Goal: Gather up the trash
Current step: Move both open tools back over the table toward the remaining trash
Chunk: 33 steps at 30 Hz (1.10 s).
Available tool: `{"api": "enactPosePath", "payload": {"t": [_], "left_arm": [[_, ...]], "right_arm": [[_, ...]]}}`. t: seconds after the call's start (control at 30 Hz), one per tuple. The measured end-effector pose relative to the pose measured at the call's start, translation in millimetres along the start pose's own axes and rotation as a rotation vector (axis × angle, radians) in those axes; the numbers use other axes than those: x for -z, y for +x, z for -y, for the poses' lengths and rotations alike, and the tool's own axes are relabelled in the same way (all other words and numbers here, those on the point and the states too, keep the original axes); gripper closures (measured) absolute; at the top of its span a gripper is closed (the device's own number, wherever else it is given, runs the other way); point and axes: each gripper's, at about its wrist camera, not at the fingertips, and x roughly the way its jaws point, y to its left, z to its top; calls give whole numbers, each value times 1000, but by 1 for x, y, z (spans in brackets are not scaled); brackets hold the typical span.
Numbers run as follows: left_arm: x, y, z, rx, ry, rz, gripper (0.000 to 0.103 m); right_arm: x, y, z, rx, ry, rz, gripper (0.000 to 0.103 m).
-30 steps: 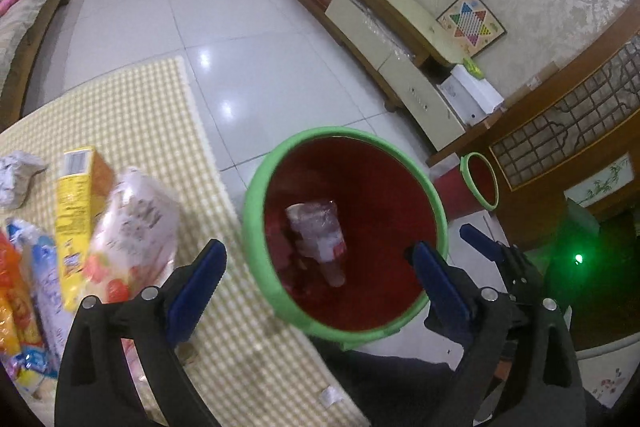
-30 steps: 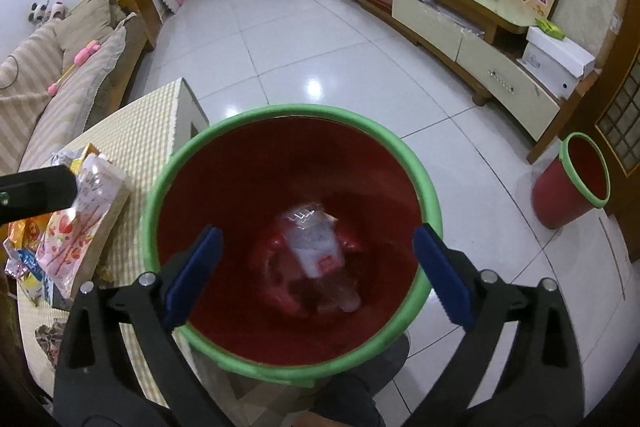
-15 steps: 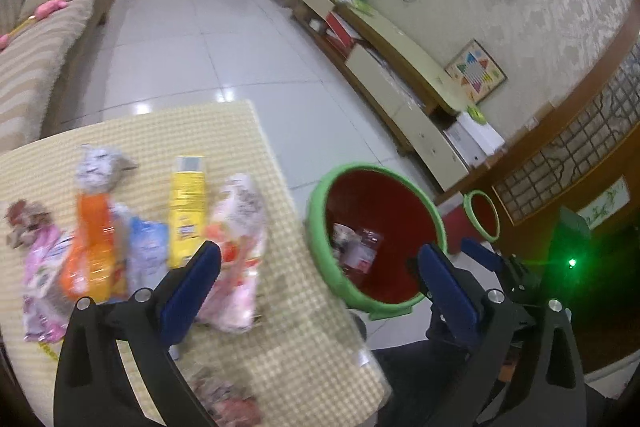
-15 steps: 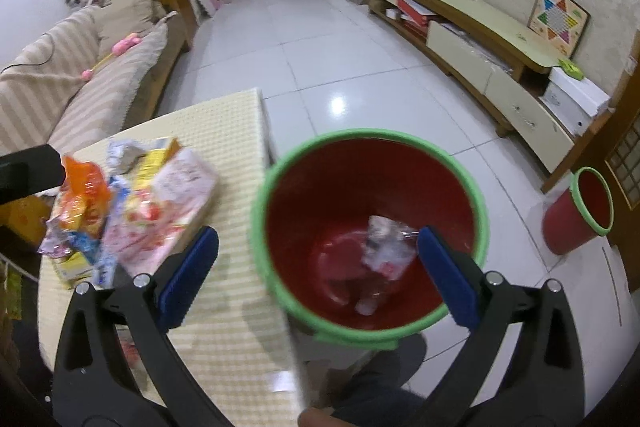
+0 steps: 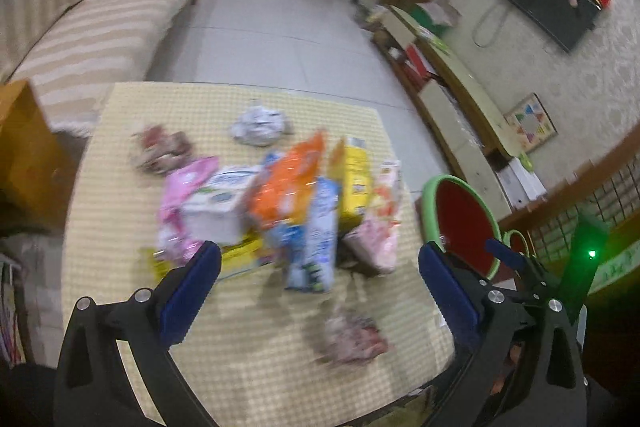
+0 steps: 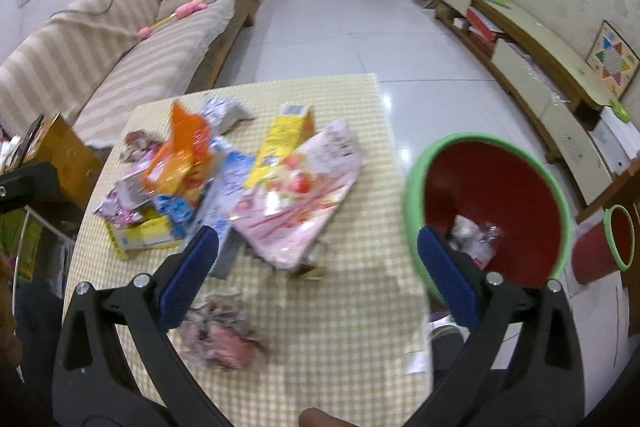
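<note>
Trash (image 6: pixel 224 187) lies heaped on the checked tablecloth (image 6: pixel 340 327), toward its far-left half; much of it is motion-blurred, worst in the left wrist view, so print on the packets cannot be read. A crumpled pinkish wrapper (image 6: pixel 224 335) sits alone near the front edge, between the blue fingers of the right gripper (image 6: pixel 316 271) in that view, but its shape is too smeared to tell more. The large pink packet (image 6: pixel 296 195) is the clearest piece: its long axis runs diagonally, from near-left to far-right, pointing toward the table's far right corner. The yellow carton (image 6: pixel 280 143) lies beside it on a similar slant, partly tucked under it. An orange bag (image 6: pixel 184 155) and blue-and-white packets (image 6: pixel 228 195) overlap so that their edges are hidden.

Off the table's right edge stands the red bin (image 6: pixel 492 199) with a green rim, holding some crumpled clear wrappers (image 6: pixel 472 239); the right finger cuts off its near side. A smaller matching bin (image 6: pixel 604 247) stands farther right.

Both grippers are spread wide with nothing between the fingers, the left gripper (image 5: pixel 316 271) likewise above the table's near edge.
</note>
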Motion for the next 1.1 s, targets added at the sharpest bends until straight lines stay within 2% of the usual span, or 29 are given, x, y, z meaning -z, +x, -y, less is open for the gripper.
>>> {"api": "enactPosePath", "payload": {"t": [0.23,0.37,0.53,0.73,0.93,1.1], "left_arm": [[14,-12,-49,-49,-53,5,8],[21,-10,-64,-71,-58,-14,8],[32,5,-78,-96,-48,-62,8],[40,30,-93,-125,-53,-112,8],[27,46,-105,-136,-75,-108,8],[13,69,-115,-152,-79,-129,9]], "right_arm": [[4,8,-33,-16,-30,-23,5],[6,12,-41,-13,-35,-35,5],[14,16,-46,-13,-41,-60,5],[39,23,-53,-31,-54,-117,5],[63,31,-65,-66,-80,-171,5],[70,39,-74,-73,-110,-198,5]]}}
